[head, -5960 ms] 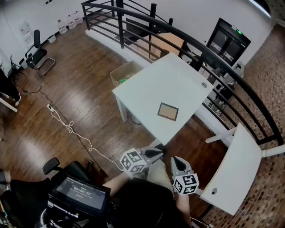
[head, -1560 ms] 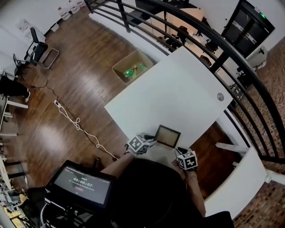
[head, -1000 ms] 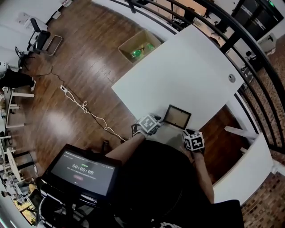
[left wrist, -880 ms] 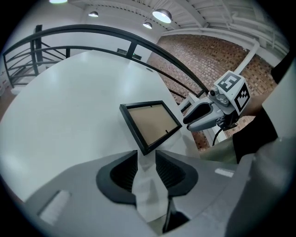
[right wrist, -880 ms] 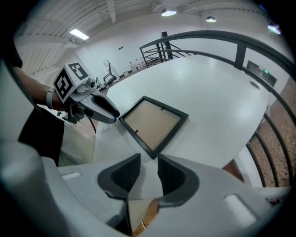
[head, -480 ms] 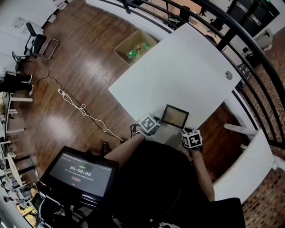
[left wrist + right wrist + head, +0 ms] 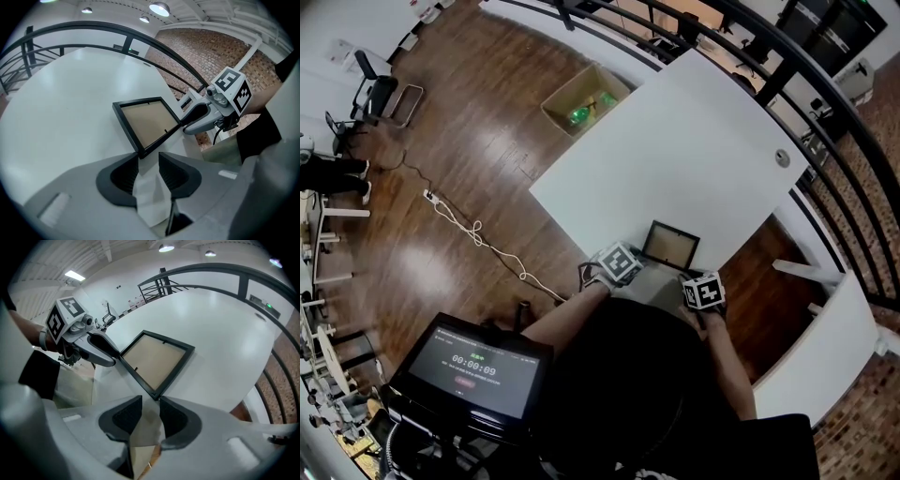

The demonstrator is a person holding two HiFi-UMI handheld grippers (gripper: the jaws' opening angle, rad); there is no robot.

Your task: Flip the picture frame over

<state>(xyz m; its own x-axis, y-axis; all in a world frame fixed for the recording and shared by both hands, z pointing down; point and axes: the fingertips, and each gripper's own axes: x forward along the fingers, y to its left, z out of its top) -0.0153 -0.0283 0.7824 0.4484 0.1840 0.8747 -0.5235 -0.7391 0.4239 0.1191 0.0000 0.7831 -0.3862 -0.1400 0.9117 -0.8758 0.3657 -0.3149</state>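
Notes on readable text:
- We read white timer digits "00:00:09" on dark rectangular screen [image 7: 476, 362], lower left of head view.
- Small line above digits and red patch below were too small for us to read.
- White marker cube [image 7: 619, 263] and second white marker cube [image 7: 702, 292] bore black square patterns only, no letters.
- We saw green-lit sign [image 7: 264, 304] behind black metal railing [image 7: 243, 275], its wording illegible.
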